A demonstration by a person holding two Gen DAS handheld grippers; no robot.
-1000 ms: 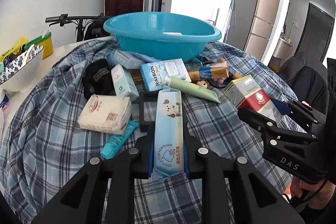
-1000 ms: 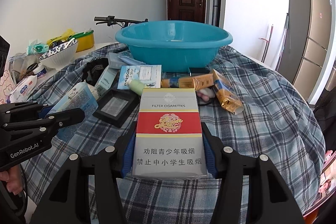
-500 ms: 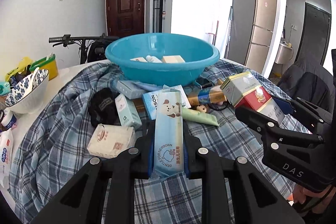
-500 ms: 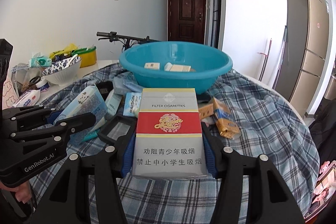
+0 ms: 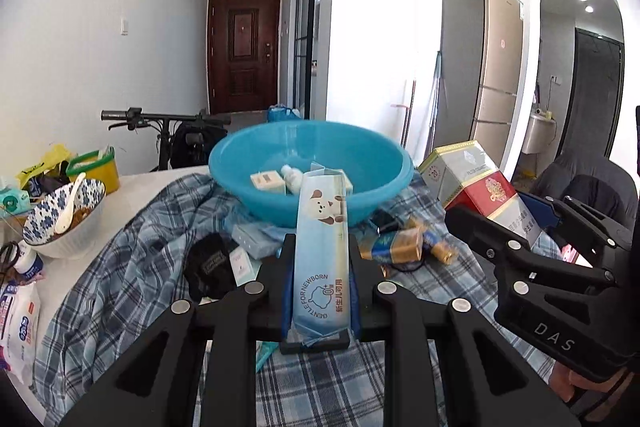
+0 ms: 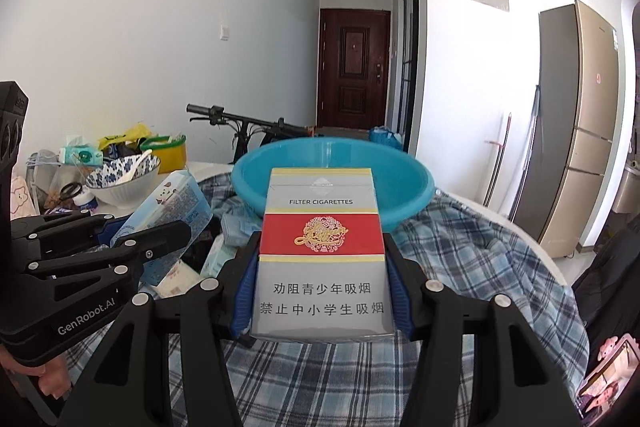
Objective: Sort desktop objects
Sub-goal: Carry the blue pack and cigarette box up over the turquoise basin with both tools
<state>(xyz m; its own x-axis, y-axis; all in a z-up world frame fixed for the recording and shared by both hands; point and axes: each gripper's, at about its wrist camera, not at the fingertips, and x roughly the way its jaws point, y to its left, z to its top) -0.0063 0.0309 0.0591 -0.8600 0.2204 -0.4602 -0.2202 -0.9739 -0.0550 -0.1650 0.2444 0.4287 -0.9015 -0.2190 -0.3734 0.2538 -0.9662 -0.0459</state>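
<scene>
A: Pale-blue wipes pack (image 5: 320, 259) clamped in our left tongs (image 5: 320, 263); red-and-grey cigarette carton (image 6: 320, 259) clamped in our right tongs (image 6: 320, 267).

B: Change?

A: We've lifted both off the plaid cloth (image 5: 120, 275). The teal basin (image 5: 256, 195) sits just ahead; now we see its contents.

B: Meaning?

A: Both probably drop in next.

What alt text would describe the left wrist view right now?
The left gripper is shut on a pale blue wipes pack, held above a plaid cloth before a blue basin containing small items. At right, the right gripper holds a cigarette carton.
</scene>
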